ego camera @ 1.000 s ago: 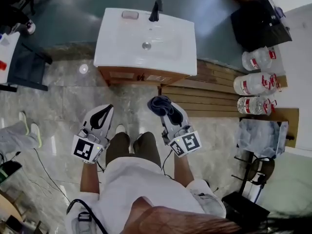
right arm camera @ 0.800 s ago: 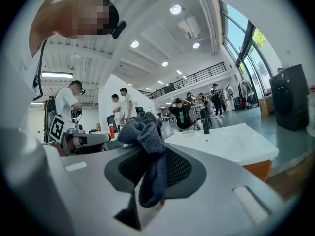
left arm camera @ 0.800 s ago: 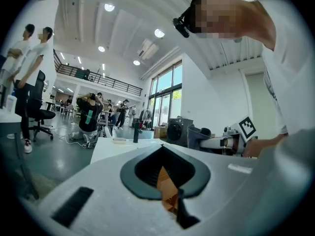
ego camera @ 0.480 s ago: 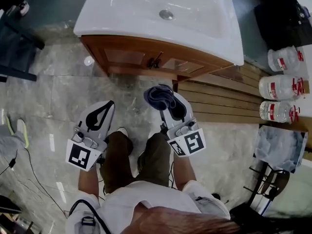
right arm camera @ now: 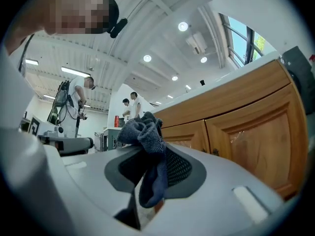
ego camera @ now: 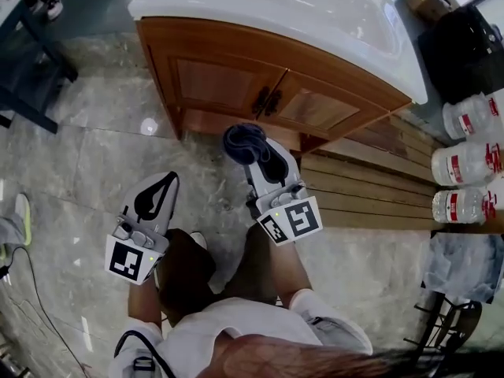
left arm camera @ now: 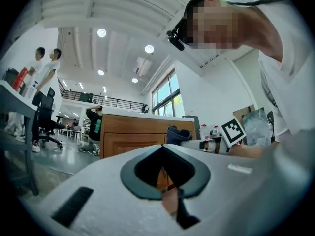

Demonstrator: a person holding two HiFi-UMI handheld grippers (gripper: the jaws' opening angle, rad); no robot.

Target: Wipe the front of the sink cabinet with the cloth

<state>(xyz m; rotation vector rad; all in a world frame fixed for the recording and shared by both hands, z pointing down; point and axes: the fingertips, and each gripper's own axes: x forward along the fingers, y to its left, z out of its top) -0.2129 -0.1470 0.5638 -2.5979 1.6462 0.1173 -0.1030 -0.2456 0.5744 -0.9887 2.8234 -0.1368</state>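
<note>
The sink cabinet (ego camera: 260,85) has two wooden doors with dark knobs under a white basin top (ego camera: 331,14); its doors also fill the right of the right gripper view (right arm camera: 246,136). A dark blue cloth (ego camera: 244,142) is bunched at the tip of my right gripper (ego camera: 253,156), which is shut on it and held just short of the cabinet's lower edge. In the right gripper view the cloth (right arm camera: 147,141) hangs over my right gripper (right arm camera: 147,168). My left gripper (ego camera: 164,181) is lower left, shut and empty, its tip (left arm camera: 162,149) pointing toward the cabinet (left arm camera: 130,134).
A slatted wooden platform (ego camera: 370,187) lies right of the cabinet, with large water bottles (ego camera: 472,160) beyond it and a black bag (ego camera: 465,53) behind. A dark furniture leg (ego camera: 39,53) stands far left. The person's legs are below the grippers. People stand in the background (left arm camera: 44,73).
The head view has dropped and moved in, so the cabinet's door fronts now show. The right gripper with the cloth has come closer to the doors. The left gripper stays low.
</note>
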